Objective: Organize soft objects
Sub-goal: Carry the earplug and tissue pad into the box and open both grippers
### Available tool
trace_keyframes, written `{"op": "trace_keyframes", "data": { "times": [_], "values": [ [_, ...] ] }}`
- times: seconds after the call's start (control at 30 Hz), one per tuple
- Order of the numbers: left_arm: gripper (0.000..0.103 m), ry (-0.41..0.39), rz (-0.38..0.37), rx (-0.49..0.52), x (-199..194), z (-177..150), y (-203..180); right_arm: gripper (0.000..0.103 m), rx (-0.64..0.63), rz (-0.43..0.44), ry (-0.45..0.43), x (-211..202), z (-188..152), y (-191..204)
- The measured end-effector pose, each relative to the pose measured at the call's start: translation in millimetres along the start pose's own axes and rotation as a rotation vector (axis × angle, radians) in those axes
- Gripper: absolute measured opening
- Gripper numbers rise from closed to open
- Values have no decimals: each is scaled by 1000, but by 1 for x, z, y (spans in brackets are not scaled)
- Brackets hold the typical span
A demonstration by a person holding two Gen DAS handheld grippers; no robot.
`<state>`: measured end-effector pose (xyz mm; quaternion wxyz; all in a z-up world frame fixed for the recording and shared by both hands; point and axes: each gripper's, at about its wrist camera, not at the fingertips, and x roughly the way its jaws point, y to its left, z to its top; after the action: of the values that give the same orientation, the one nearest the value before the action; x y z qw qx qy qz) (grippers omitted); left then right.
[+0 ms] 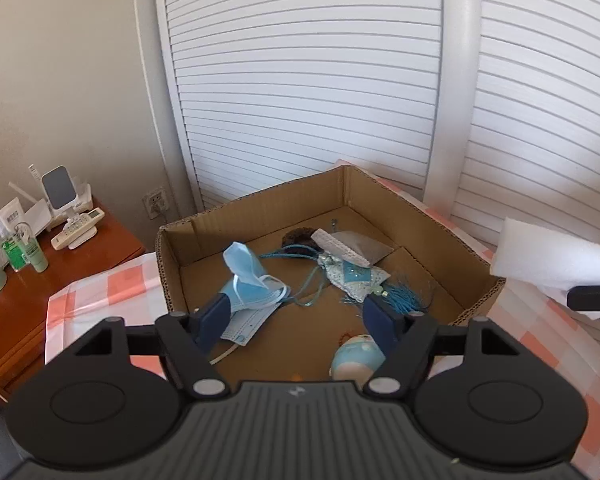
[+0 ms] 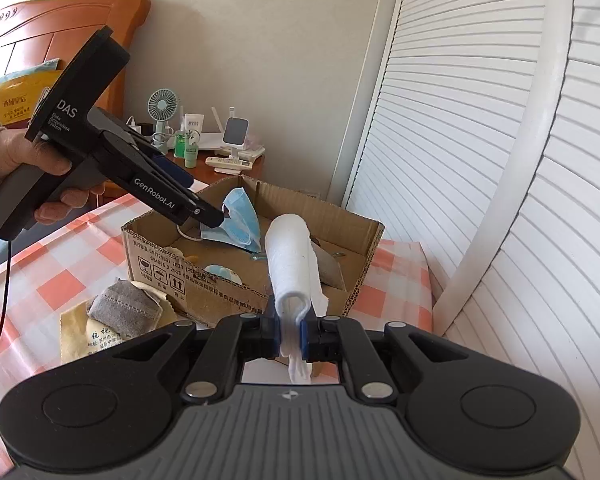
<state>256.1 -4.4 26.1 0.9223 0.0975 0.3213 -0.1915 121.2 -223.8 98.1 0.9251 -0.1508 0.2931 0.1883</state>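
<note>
Nearest to us, the right gripper (image 2: 293,336) has its jaws pressed together on the folded end of a white cloth roll (image 2: 290,264), which rises from the pads and leans forward over the near wall of the cardboard box (image 2: 220,276). Our left gripper (image 1: 296,320) holds its jaws wide apart above the box's open top, with nothing between them; its left pad hangs just over the blue face masks (image 1: 248,284).

Below the left gripper, inside the box, we see a pale blue round toy (image 1: 356,356) near the front wall, then a tasselled sachet (image 1: 356,276) and a grey pouch (image 1: 356,250) farther in. The right wrist view alone shows what lies outside the box on the checked tablecloth (image 2: 60,256): a grey mask (image 2: 126,308) on a yellow cloth (image 2: 80,340), just beside the box's printed wall.

The box's far corner sits near the louvred doors (image 1: 300,80). To the left, beyond the tablecloth edge, stands a wooden nightstand (image 1: 80,256) crowded with bottles.
</note>
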Motion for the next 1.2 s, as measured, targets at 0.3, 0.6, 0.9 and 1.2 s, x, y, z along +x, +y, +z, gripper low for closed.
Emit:
{"op": "trace_keyframes", "data": {
  "times": [0.3,0.6,0.9,1.2],
  "values": [
    [97,40,86,-15,-33,-30,-8,11,8,15,15,29,18,-5],
    [100,36,103,-142,-73,-58,-23,11,-11,3,15,74,60,-3],
    [100,89,214,-191,-100,-104,-36,12,-3,-12,36,138,109,1],
    [100,81,256,-220,-117,-116,-28,99,71,13,58,141,101,9]
  ]
}}
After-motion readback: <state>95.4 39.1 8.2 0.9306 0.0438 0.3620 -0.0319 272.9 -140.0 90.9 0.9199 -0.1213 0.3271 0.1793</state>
